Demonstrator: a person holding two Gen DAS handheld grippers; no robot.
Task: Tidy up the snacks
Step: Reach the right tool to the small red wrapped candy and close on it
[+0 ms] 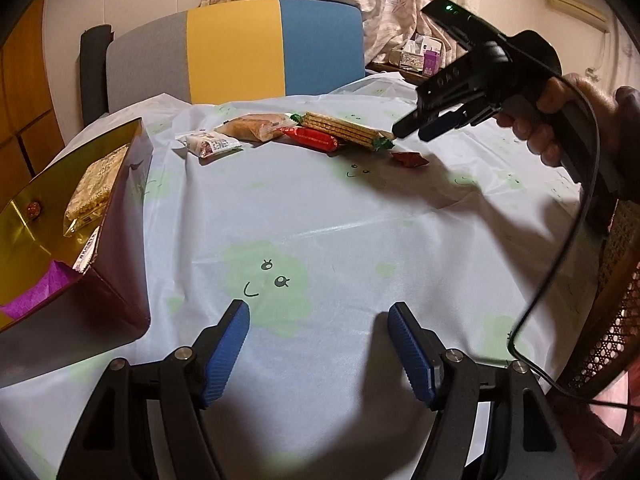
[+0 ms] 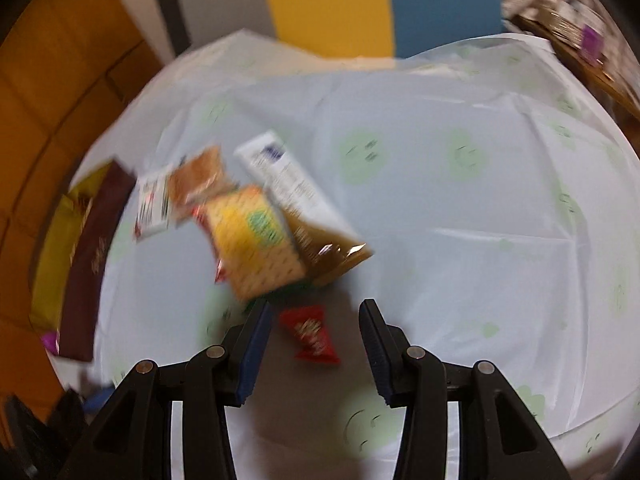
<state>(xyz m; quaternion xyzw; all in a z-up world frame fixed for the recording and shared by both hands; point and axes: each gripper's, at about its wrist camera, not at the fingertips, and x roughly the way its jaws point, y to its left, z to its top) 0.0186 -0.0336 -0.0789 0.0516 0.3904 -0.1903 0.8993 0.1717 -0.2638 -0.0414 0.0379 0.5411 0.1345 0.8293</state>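
One noodle packet (image 1: pixel 94 188) already sits in the box (image 1: pixel 120 280) at left, while five snacks (image 1: pixel 340 130) wait on the far worktop (image 1: pixel 320 220); both grippers, left (image 1: pixel 318 354) and right (image 2: pixel 316 354), have jaws spread and empty.

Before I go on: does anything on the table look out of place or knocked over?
The gold-lined box at the table's left edge lies tipped on its side, a noodle packet half sliding out. The other snacks lie in a loose pile, and one small red packet sits apart, under the open right gripper.
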